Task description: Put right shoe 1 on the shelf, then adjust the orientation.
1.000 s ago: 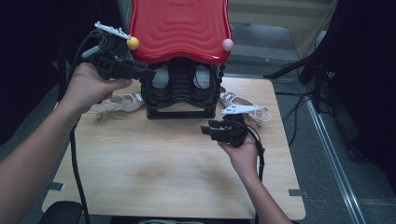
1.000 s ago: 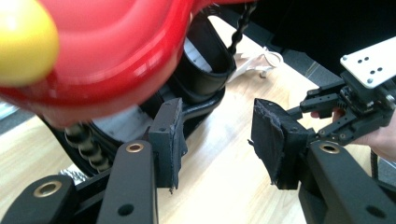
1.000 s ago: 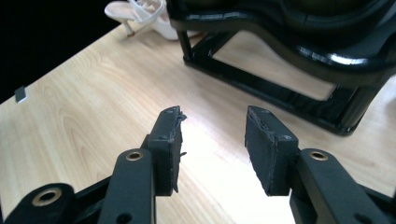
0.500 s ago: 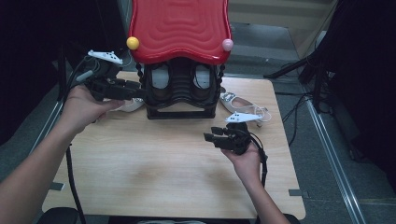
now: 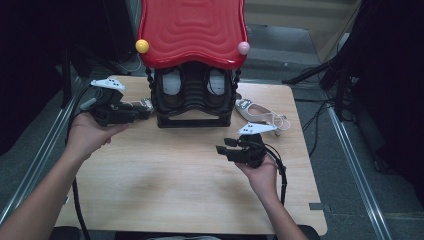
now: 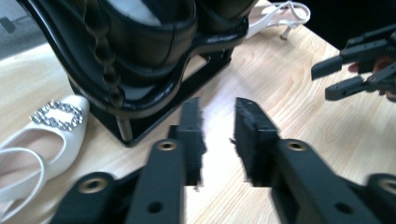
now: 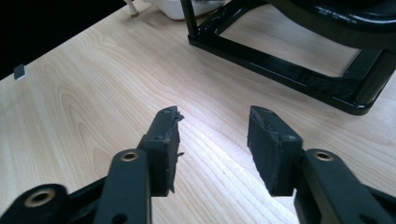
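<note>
A black shoe rack (image 5: 192,102) with a red wavy lid (image 5: 192,30) stands at the table's back and holds dark shoes (image 5: 172,82). My left gripper (image 5: 145,114) hovers low at the rack's left side, pointing at it. Its jaws have just been closing to a narrow gap (image 6: 217,105), with nothing between them. A white buckled shoe (image 6: 56,121) lies just to its left. My right gripper (image 5: 222,146) is in front of the rack's right corner. Its jaws (image 7: 215,116) have just been opening and stand wide over bare wood, empty.
A white strappy sandal (image 5: 257,112) lies right of the rack, behind the right gripper. The rack's black base frame (image 7: 280,60) is close ahead of the right jaws. The wooden table (image 5: 175,190) has free room in front. Yellow (image 5: 142,46) and pink (image 5: 243,48) knobs flank the lid.
The left hand has come down from beside the red lid to just above the table by the white shoe, and its jaws have narrowed. The right hand has barely moved.
</note>
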`<act>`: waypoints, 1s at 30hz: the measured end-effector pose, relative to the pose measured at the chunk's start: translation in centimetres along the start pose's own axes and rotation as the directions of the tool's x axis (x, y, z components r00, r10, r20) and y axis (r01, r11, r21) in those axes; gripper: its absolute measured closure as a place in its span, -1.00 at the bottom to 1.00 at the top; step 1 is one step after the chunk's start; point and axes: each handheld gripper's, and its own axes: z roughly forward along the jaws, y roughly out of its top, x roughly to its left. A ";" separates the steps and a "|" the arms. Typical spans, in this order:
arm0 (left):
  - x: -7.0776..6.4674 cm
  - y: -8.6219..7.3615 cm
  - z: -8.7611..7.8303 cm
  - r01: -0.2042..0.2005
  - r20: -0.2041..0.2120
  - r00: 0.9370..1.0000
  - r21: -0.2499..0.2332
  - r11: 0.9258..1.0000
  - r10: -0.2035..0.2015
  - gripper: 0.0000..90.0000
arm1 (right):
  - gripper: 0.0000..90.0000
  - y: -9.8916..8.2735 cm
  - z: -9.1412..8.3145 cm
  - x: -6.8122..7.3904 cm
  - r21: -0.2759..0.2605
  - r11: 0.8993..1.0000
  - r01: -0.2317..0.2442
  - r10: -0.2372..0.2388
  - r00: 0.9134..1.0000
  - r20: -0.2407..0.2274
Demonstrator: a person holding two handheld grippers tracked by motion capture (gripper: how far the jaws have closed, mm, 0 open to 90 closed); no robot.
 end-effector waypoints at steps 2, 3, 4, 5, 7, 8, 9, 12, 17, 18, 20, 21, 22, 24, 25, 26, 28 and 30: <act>0.1 -0.8 0.6 0.006 0.007 1.000 0.005 1.000 -0.006 0.83 | 0.20 -0.1 0.0 -0.1 -0.004 1.000 -0.004 0.004 1.000 -0.002; 0.2 -1.2 1.0 0.010 0.011 1.000 0.016 1.000 -0.010 0.88 | 0.20 -0.1 0.0 -0.1 -0.004 1.000 -0.005 0.005 1.000 -0.002; 0.3 -1.5 1.4 0.012 0.012 1.000 0.029 1.000 -0.012 0.92 | 0.20 -0.1 0.0 -0.1 -0.004 1.000 -0.005 0.005 1.000 0.001; 0.4 -1.9 1.7 0.013 0.008 1.000 0.035 0.999 -0.013 0.93 | 0.20 -0.2 -0.1 -0.2 -0.009 1.000 -0.002 0.002 1.000 0.001; 0.8 -2.5 2.3 0.026 0.014 1.000 0.050 0.998 -0.026 0.96 | 0.20 -0.5 -0.1 -0.3 -0.032 0.999 -0.006 0.006 1.000 -0.001; 1.1 -2.8 2.6 0.031 0.008 0.999 0.045 0.999 -0.032 0.97 | 0.20 -0.6 -0.2 -0.4 -0.028 1.000 -0.014 0.014 1.000 0.000; 1.3 -3.0 2.7 0.040 0.013 0.999 0.050 0.998 -0.041 0.98 | 0.20 -0.7 -0.2 -0.5 -0.021 1.000 -0.020 0.020 1.000 0.002; 2.0 -3.7 3.3 0.051 0.000 0.999 0.053 0.997 -0.051 1.00 | 0.20 -0.8 -0.4 -0.7 -0.031 0.999 -0.024 0.024 1.000 0.007; 3.2 -4.7 4.2 0.066 -0.018 0.998 0.063 0.996 -0.065 1.00 | 0.20 -0.8 -0.4 -0.7 -0.027 0.999 -0.021 0.022 1.000 0.013; 3.5 -4.9 4.3 0.071 -0.021 0.997 0.067 0.995 -0.069 1.00 | 0.20 -0.9 -0.3 -0.6 -0.023 1.000 -0.022 0.022 1.000 0.012; 4.0 -5.3 4.6 0.084 -0.034 0.996 0.059 0.995 -0.082 1.00 | 0.20 -0.9 -0.2 -0.6 -0.018 1.000 -0.018 0.018 1.000 0.012; 4.4 -5.6 4.7 0.089 -0.036 0.996 0.062 0.994 -0.087 1.00 | 0.20 -0.9 -0.1 -0.5 -0.015 1.000 -0.015 0.015 1.000 0.013; 4.7 -5.8 4.8 0.096 -0.043 0.995 0.056 0.994 -0.093 1.00 | 0.20 -0.9 -0.2 -0.4 -0.017 1.000 -0.015 0.015 1.000 0.015; 5.3 -6.2 5.1 0.112 -0.050 0.993 0.050 0.992 -0.109 1.00 | 0.20 -0.9 -0.1 -0.4 -0.014 1.000 -0.014 0.014 1.000 0.016; 5.6 -6.5 5.3 0.112 -0.056 0.993 0.051 0.992 -0.109 1.00 | 0.20 -0.9 -0.1 -0.4 -0.014 1.000 -0.015 0.016 1.000 0.017; 5.8 -6.6 5.5 0.121 -0.061 0.991 0.053 0.991 -0.118 1.00 | 0.20 -1.0 -0.1 -0.4 -0.013 1.000 -0.017 0.017 1.000 0.016; 6.4 -6.8 5.9 0.120 -0.076 0.990 0.059 0.991 -0.115 1.00 | 0.20 -1.0 -0.1 -0.3 -0.011 1.000 -0.018 0.018 1.000 0.017; 7.0 -6.8 6.4 0.119 -0.078 0.990 0.063 0.991 -0.114 1.00 | 0.20 -1.1 -0.1 -0.3 -0.013 1.000 -0.014 0.014 1.000 0.019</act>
